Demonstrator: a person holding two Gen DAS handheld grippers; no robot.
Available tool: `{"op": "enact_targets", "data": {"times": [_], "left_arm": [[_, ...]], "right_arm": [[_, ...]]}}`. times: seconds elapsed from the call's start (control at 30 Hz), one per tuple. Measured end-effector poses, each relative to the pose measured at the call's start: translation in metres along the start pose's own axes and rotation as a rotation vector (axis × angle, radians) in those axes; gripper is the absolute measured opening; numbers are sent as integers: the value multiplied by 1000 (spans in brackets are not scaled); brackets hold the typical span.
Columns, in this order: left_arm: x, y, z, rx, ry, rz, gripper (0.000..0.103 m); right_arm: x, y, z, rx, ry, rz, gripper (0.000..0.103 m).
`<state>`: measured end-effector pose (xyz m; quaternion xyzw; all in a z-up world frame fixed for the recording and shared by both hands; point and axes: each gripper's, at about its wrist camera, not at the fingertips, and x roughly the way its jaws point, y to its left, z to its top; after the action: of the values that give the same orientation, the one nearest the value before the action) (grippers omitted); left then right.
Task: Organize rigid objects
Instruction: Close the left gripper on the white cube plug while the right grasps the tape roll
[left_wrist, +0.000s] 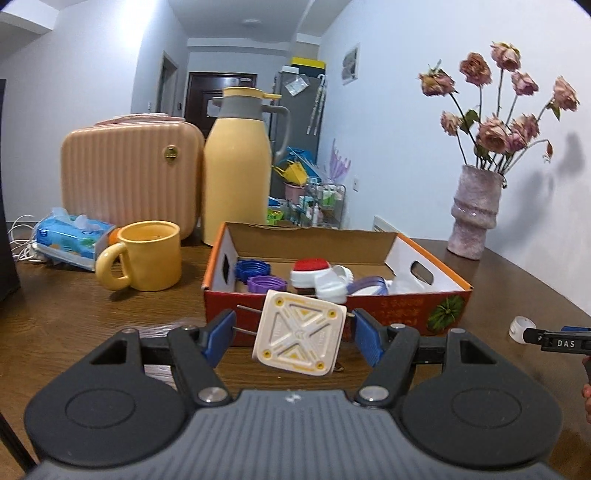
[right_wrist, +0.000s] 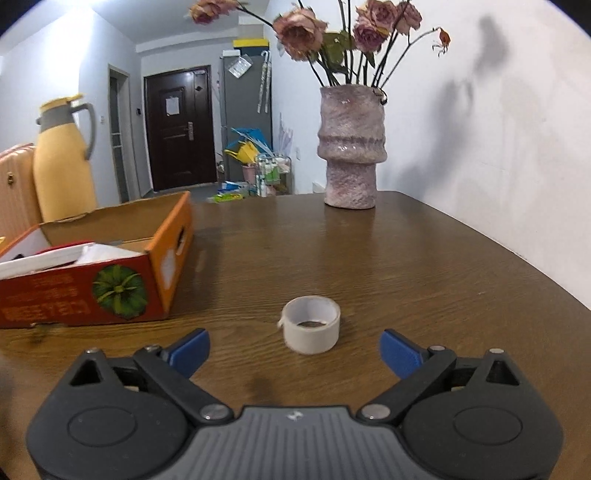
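My left gripper (left_wrist: 293, 334) is shut on a white square plug adapter (left_wrist: 301, 332). It holds the adapter tilted in the air, its two metal prongs against the left pad, just in front of the red and orange cardboard box (left_wrist: 406, 310). Several caps and lids lie in the box, among them a blue cap (left_wrist: 248, 268), a purple cap (left_wrist: 266, 284) and a red-topped white lid (left_wrist: 310, 272). My right gripper (right_wrist: 293, 343) is open over the wooden table. A white tape roll (right_wrist: 312, 325) stands between its fingertips, touched by neither pad. The roll (left_wrist: 517, 328) also shows right of the box.
A yellow mug (left_wrist: 146, 256), a yellow thermos jug (left_wrist: 238, 170), a pink ribbed case (left_wrist: 129, 170) and a tissue pack (left_wrist: 74, 236) stand left of and behind the box. A pink vase of dried roses (right_wrist: 351, 147) stands at the table's far edge by the white wall.
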<state>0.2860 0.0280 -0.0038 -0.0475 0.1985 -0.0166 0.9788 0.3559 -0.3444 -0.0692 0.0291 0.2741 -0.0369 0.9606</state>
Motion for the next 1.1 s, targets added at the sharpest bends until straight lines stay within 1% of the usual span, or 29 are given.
{"op": "enact_targets", "data": {"times": [0.1,0.23,0.3,0.43,0.5,0.57,0.6,0.63,0.73,0.97,1.1], "left_arm": [[-1,4,0,-7,-6,12,69],[-1,10,0,-18,-7,27,69],[-1,10,0,-19,-9,33,69],[-1,10,0,-16,-10,37,69],[-1,10,0,-16,-11,39,69],[0,10,0,-18,-10,40,69],[0,10,0,-19,-9,42,69],[0,11,0,-19,-10,44,69],[0,11,0,-21,-11,45,69],[-1,11,0,-20,-15,49,69],[-1,11,0,-19,-17,51,69]], "right_arm": [[19,-4,6,6,27,-31,97],[38,-6,9,14,51,-52,90],[46,-8,11,29,65,-53,87],[53,-8,14,40,71,-52,85],[58,-8,16,41,89,-45,78],[62,-7,16,39,110,-34,58],[63,-6,17,34,111,-34,53],[62,-6,17,32,105,-29,43],[56,-5,14,44,91,-14,42],[34,-2,7,65,23,-3,42],[18,7,3,36,-11,13,42]]}}
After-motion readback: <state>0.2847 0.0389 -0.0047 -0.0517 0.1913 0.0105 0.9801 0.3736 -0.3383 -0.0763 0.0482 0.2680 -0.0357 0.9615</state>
